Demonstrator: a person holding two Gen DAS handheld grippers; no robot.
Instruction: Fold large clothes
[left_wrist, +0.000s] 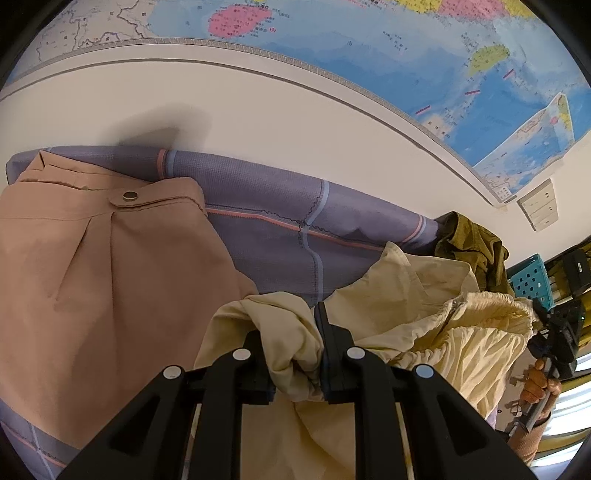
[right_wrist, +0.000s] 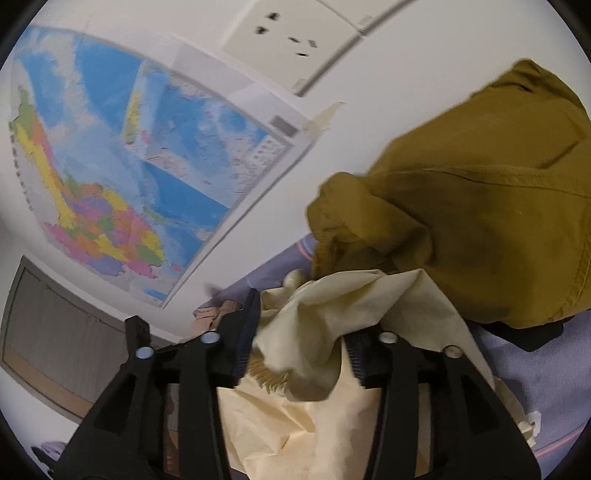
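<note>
L gripper (left_wrist: 295, 354) pinching cream garment (left_wrist: 406, 295) bunch, lower centre | R gripper (right_wrist: 299, 332) jaws standing apart, cloth lying loose between | pink garment (left_wrist: 110, 277) lying flat at left; cream + olive garment (right_wrist: 461, 221) still waiting unfolded

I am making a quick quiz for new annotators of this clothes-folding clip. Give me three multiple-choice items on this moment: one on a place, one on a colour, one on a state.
1. Where does the pink garment lie?
A. Flat on the purple sheet
B. In the blue crate
C. On the wall map

2. What colour is the garment bunched beside the cream garment?
A. Red
B. Olive
C. Black

3. How does the left gripper stand?
A. Wide open, empty
B. Shut on cream cloth
C. Out of view

Answers:
1 A: it lies spread on the sheet in the left wrist view.
2 B: the olive garment shows in the right wrist view.
3 B: both fingers pinch a cream fold.
</note>
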